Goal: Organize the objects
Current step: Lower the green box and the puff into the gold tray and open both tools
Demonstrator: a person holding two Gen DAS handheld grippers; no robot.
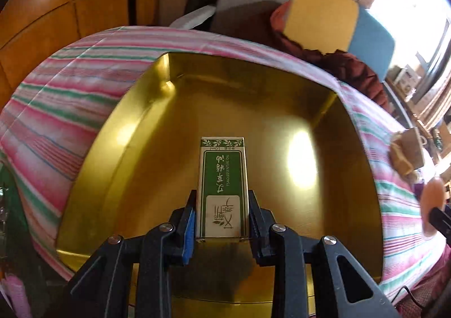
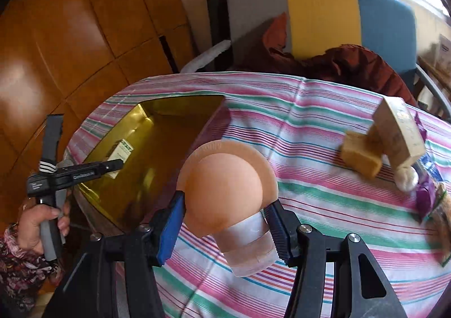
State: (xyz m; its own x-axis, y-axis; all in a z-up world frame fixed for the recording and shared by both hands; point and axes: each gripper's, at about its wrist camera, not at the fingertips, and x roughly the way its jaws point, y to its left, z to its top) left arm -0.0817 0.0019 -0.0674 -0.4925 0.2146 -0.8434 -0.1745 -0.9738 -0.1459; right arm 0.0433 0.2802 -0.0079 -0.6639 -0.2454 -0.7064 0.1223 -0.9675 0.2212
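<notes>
My left gripper (image 1: 222,215) is shut on a green-and-white essential oil box (image 1: 222,185) and holds it inside the gold tin box (image 1: 135,154), near its floor. In the right wrist view the oil box (image 2: 121,150) and the left gripper (image 2: 114,164) show inside the gold tin (image 2: 166,143) at left. My right gripper (image 2: 225,219) is shut on a peach silicone dome with a clear plastic base (image 2: 225,191), held above the striped tablecloth beside the tin. The dome also shows at the right edge of the left wrist view (image 1: 432,205).
The striped tablecloth (image 2: 310,126) covers the table. A tan carton (image 2: 400,129), a brown soap block (image 2: 360,157), a white ball (image 2: 406,177) and a purple packet (image 2: 425,194) lie at right. A chair (image 2: 324,16) with dark red cloth stands behind.
</notes>
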